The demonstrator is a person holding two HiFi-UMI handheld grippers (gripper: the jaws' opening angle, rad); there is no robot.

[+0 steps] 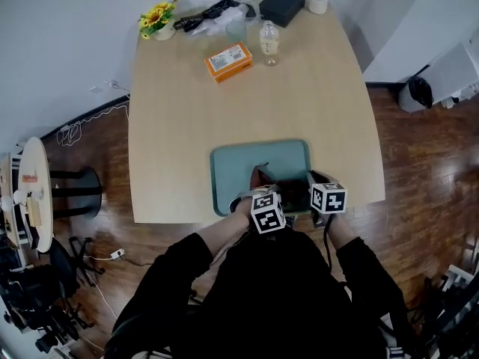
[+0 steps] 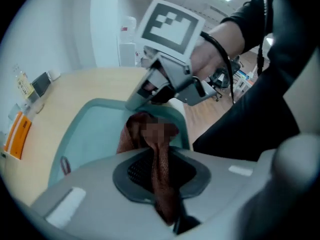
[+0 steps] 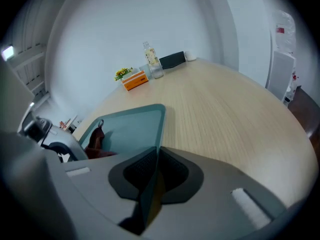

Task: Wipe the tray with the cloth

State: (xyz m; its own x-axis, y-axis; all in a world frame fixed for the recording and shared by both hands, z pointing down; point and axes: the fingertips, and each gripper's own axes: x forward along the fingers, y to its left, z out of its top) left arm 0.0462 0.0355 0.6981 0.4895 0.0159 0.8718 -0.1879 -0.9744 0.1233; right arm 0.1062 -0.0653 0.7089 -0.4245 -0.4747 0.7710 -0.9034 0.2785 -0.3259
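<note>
Light wood table [image 1: 187,126] on dark wood floor [image 1: 419,170]; L tool [image 2: 157,156] grips cloth [image 2: 132,134], R tool [image 3: 150,179] clamps tray [image 3: 135,126] rim

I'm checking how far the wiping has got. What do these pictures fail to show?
Head view: the near end of the tray lies under the left gripper and right gripper.
Left gripper view: the bunched cloth covers the tray surface beneath it.
Head view: print on the orange box is too small to read.
</note>
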